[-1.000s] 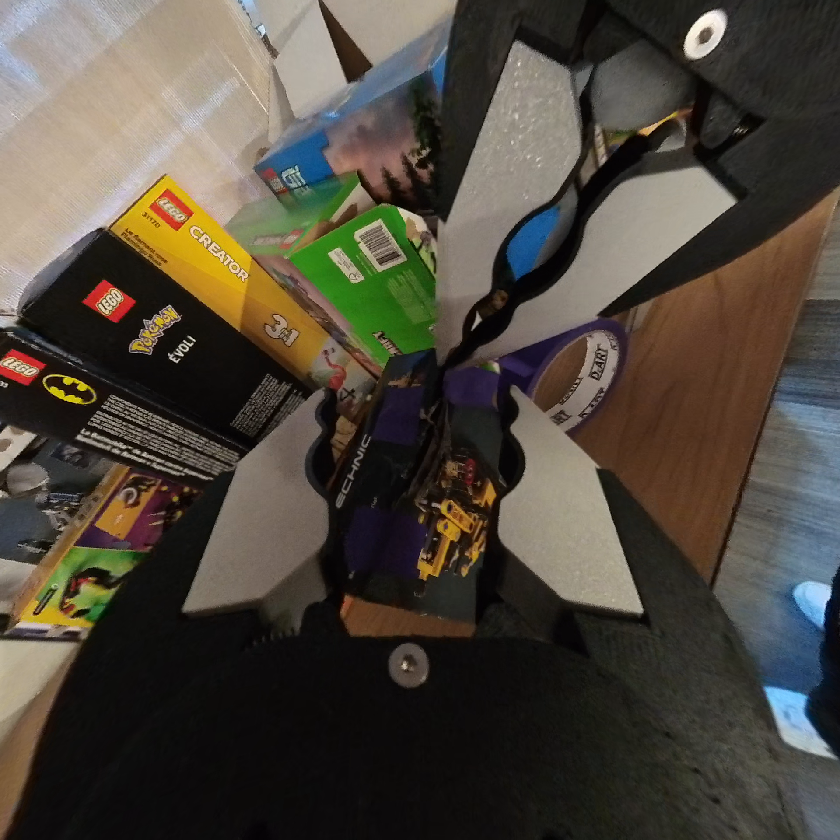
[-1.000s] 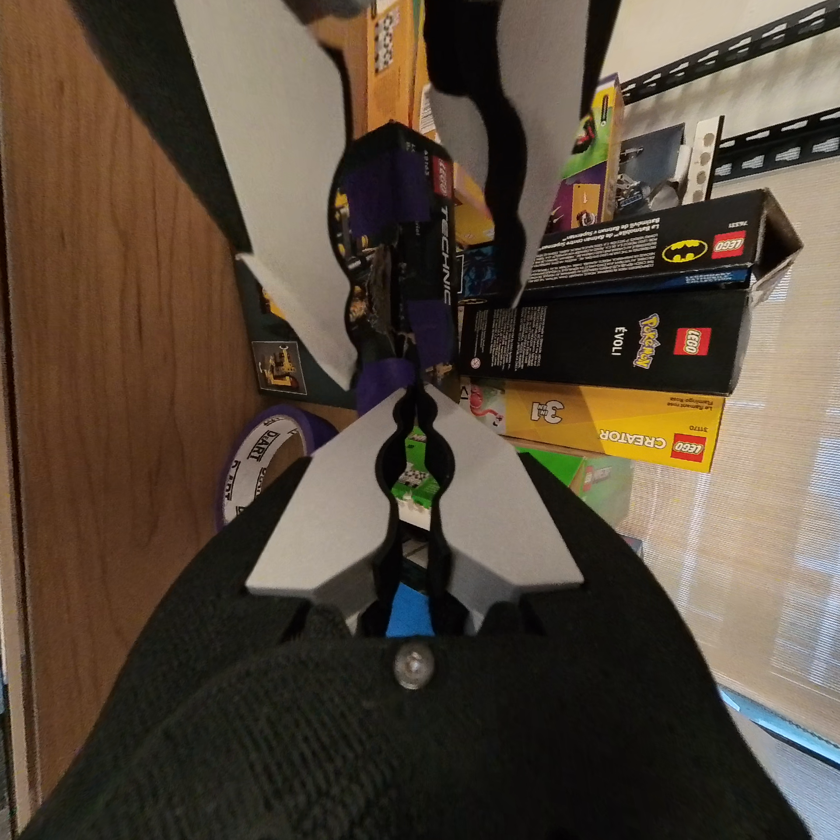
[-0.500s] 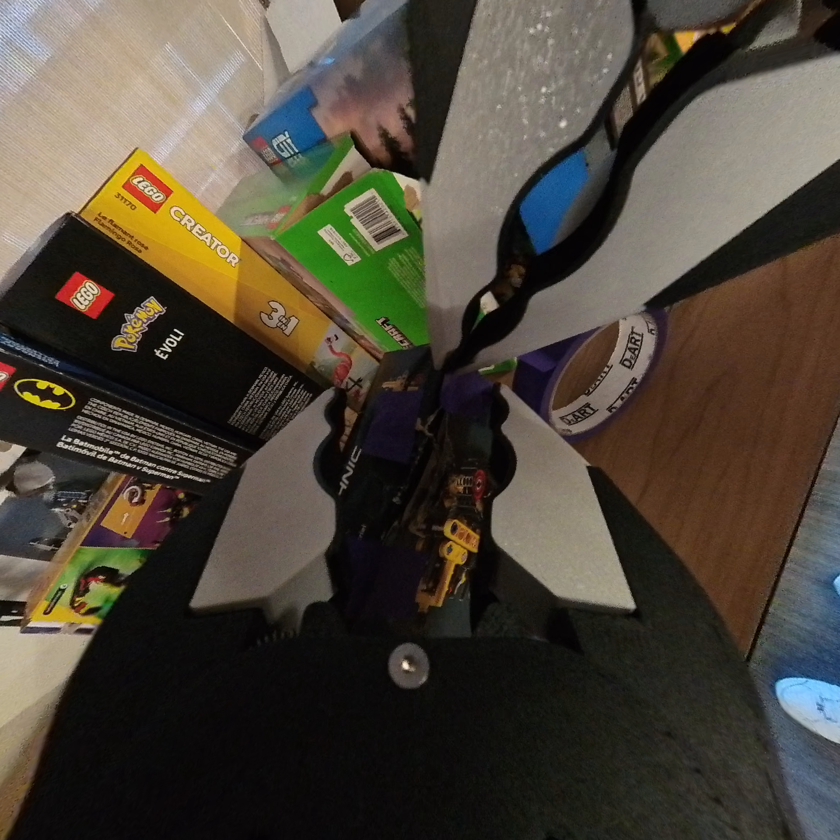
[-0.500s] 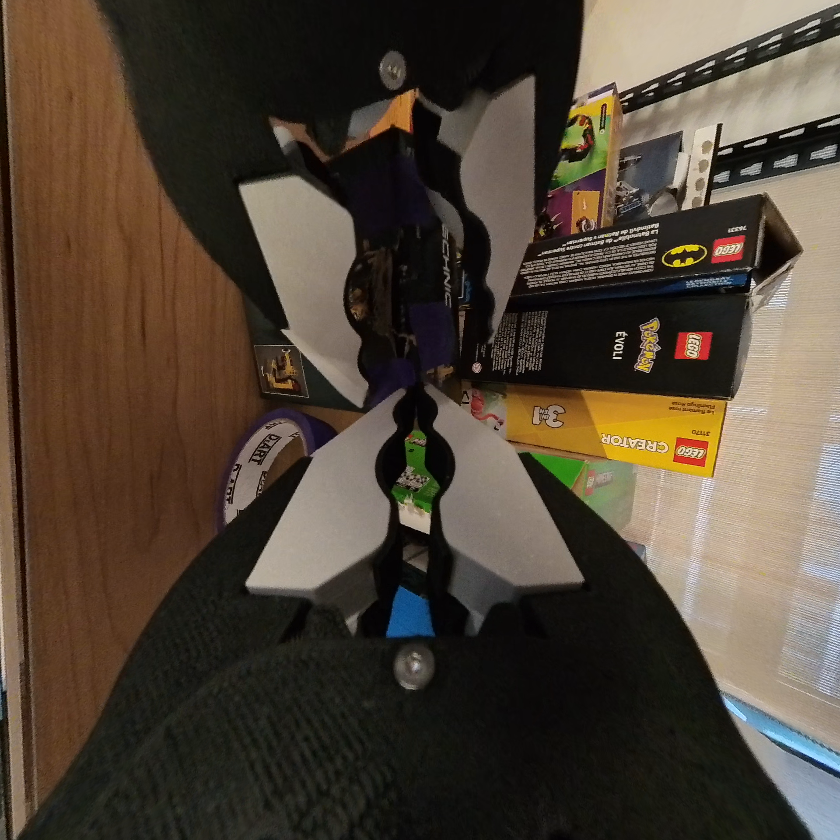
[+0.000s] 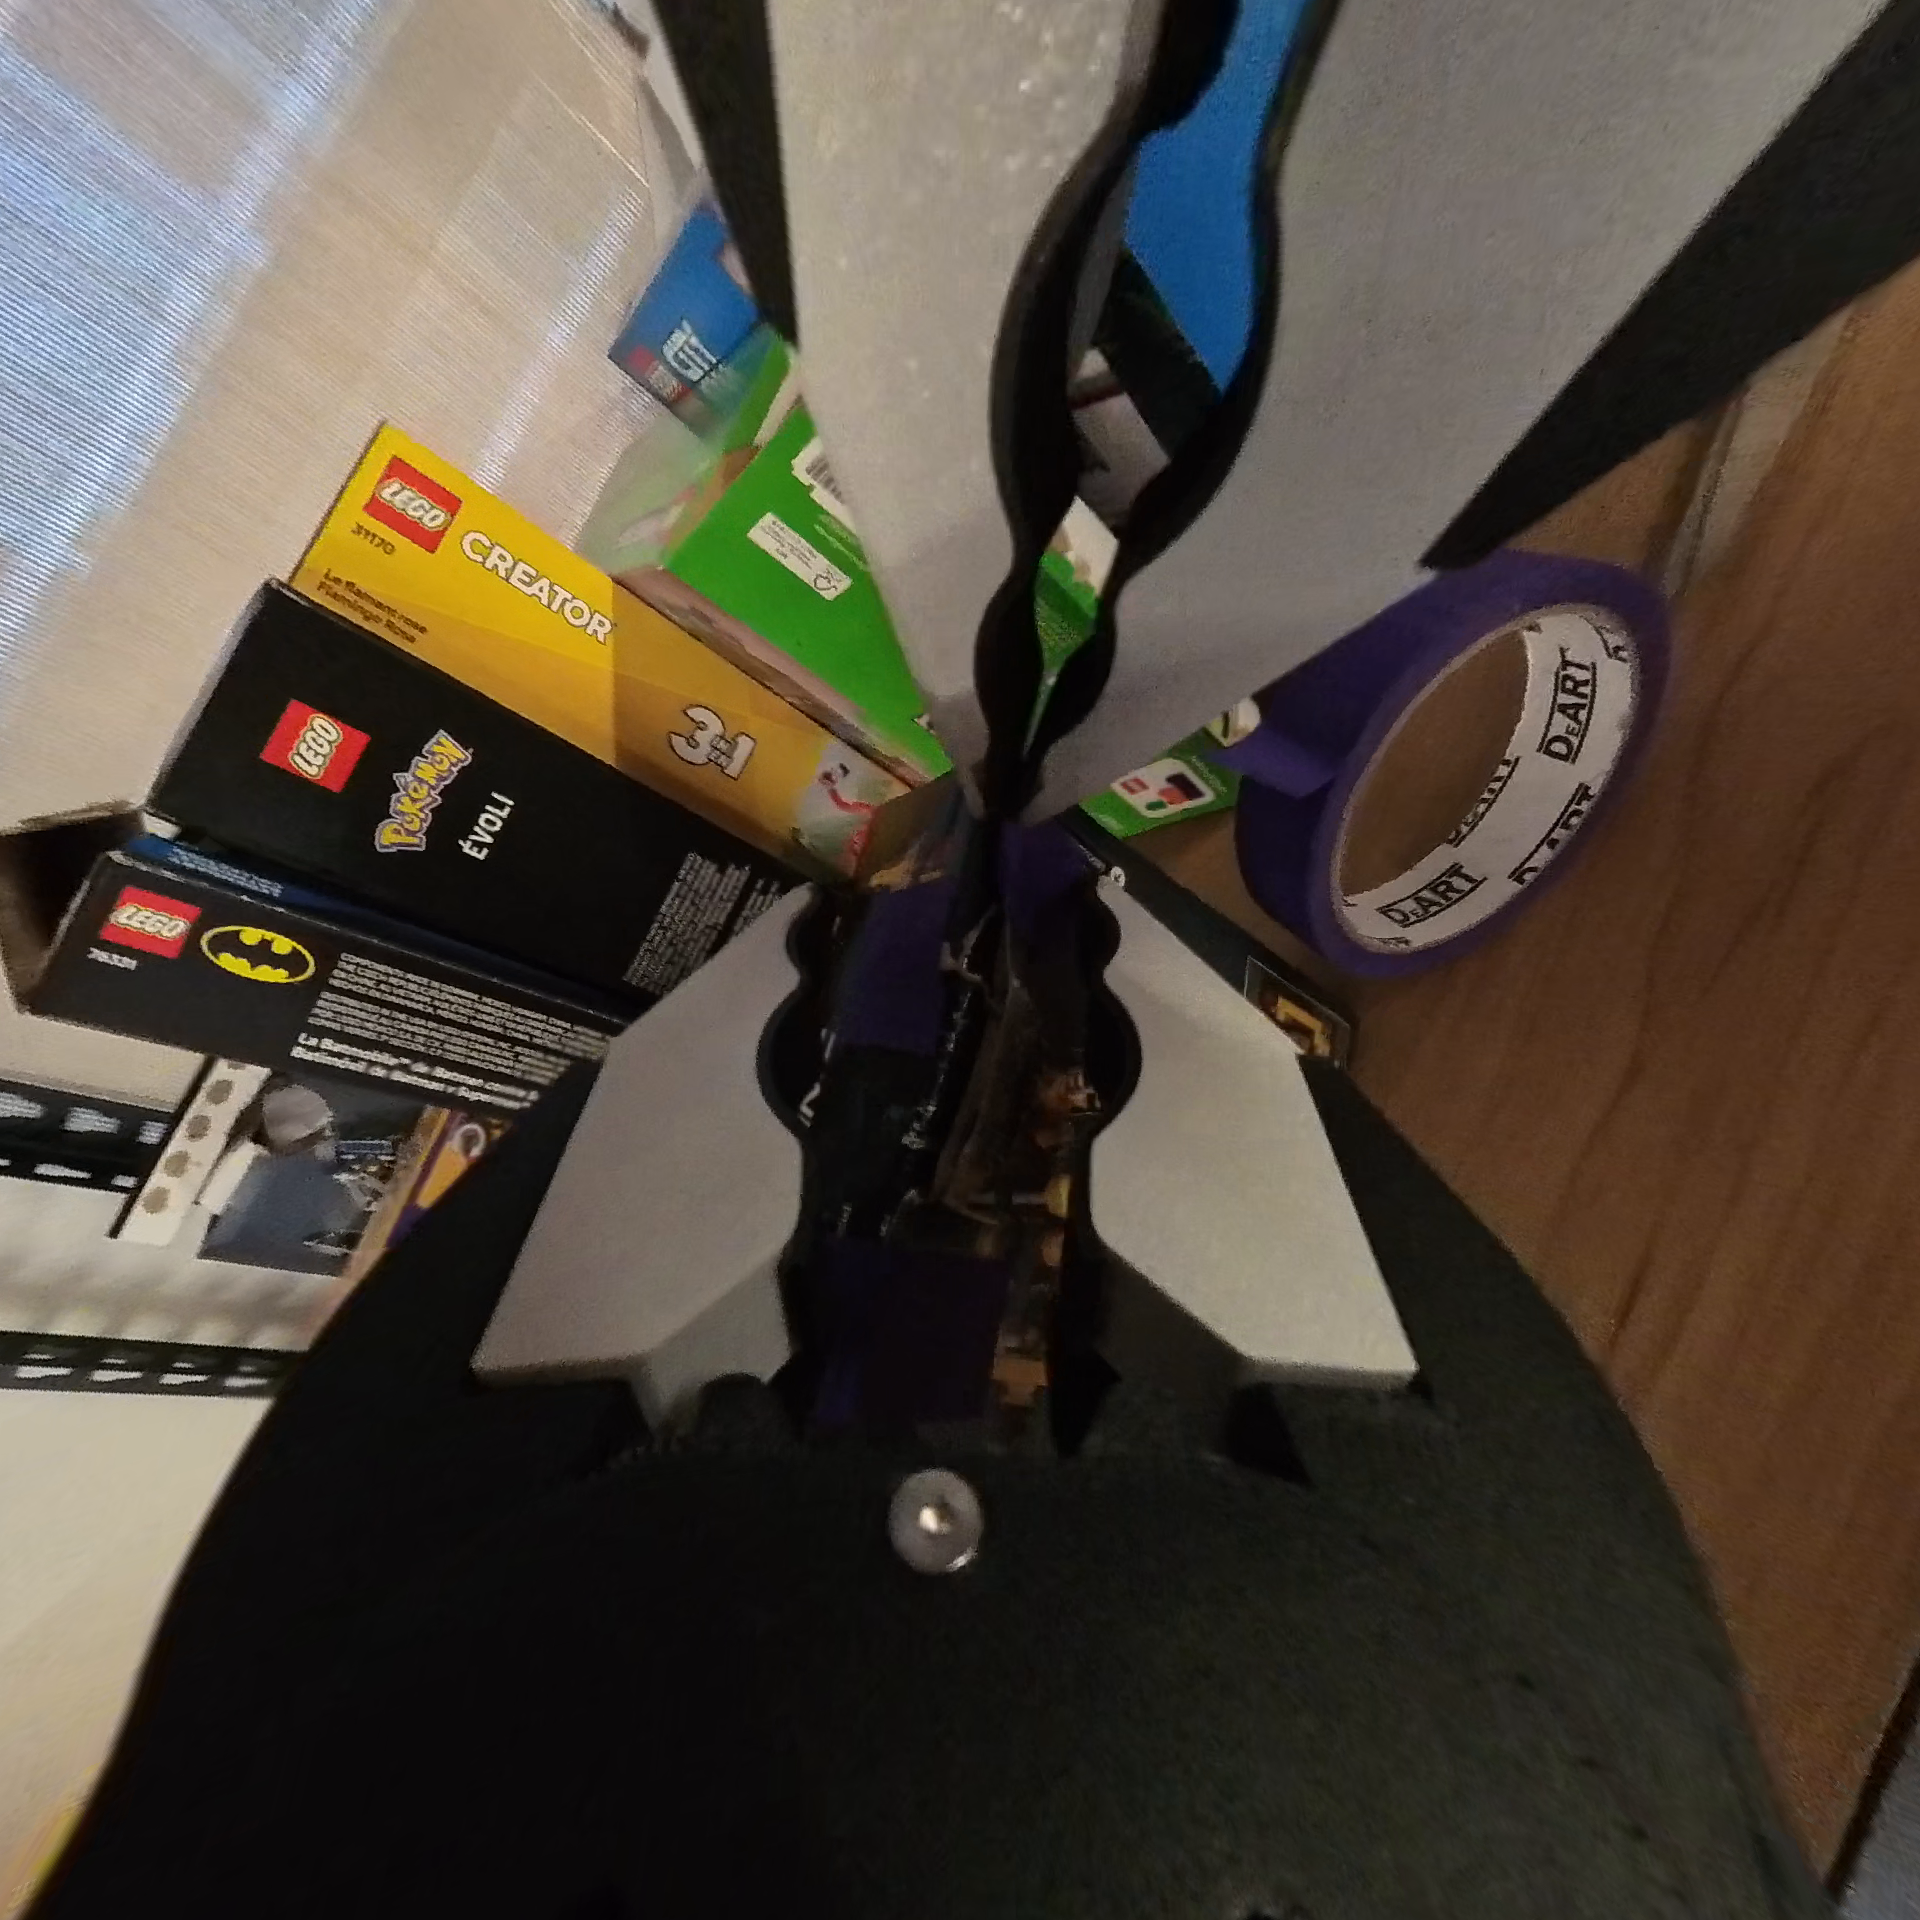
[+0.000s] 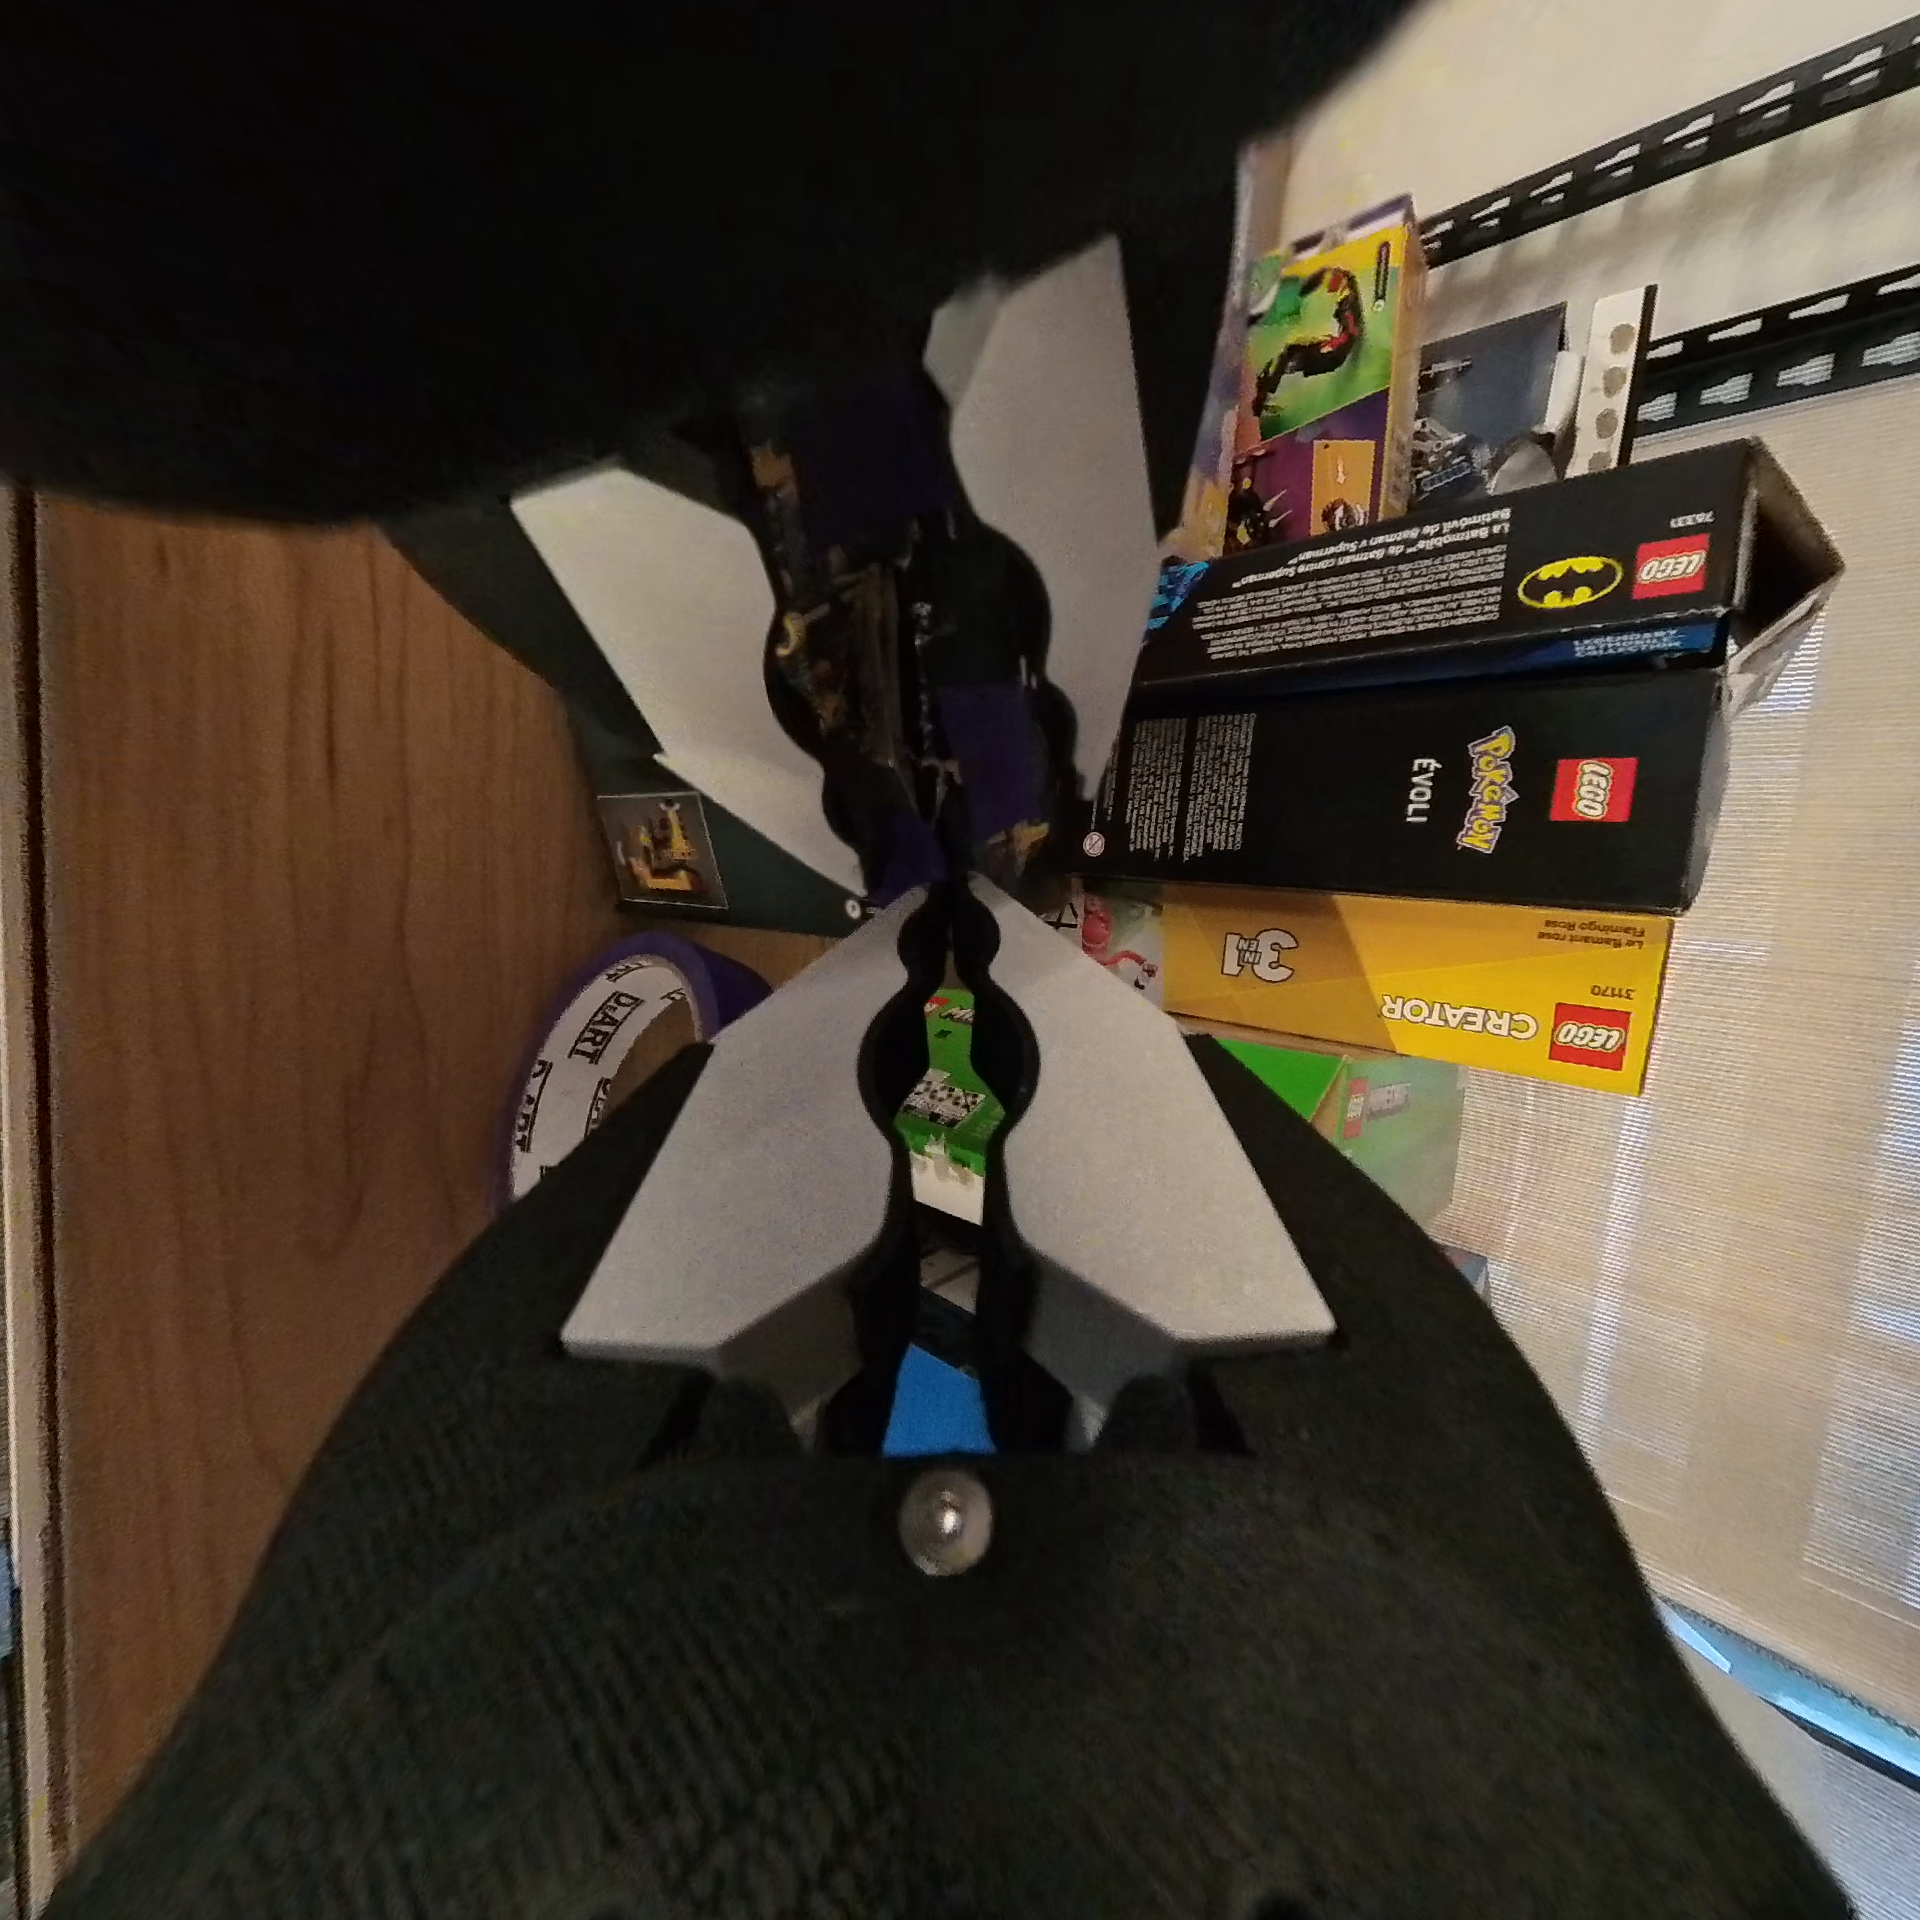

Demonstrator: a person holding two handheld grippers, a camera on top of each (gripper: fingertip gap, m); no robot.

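Two grippers meet tip to tip: left gripper [image 5: 951, 935] clamps a dark flattened box [image 5: 935, 1091]; right gripper [image 6: 951, 904] is closed, pinching its purple-taped end.

— What's on my wooden table [image 5: 1662, 1195]?
— Purple tape roll [image 5: 1475, 769]; stacked boxes beside it: two black [image 5: 436, 790] [image 5: 312, 966], one yellow [image 5: 540, 634], one green [image 5: 790, 551], blue behind [image 5: 686, 332].

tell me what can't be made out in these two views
- Dark toy box in the left tongs: front mostly covered by the fingers, left wrist view.
- What the right tongs pinch: a purple scrap shows at the tips, contact unclear.
- Green box: blurred, half behind the right tongs.
- Tape roll: partly hidden in the right wrist view.
- Table: upper part blocked by the dark left tool body.
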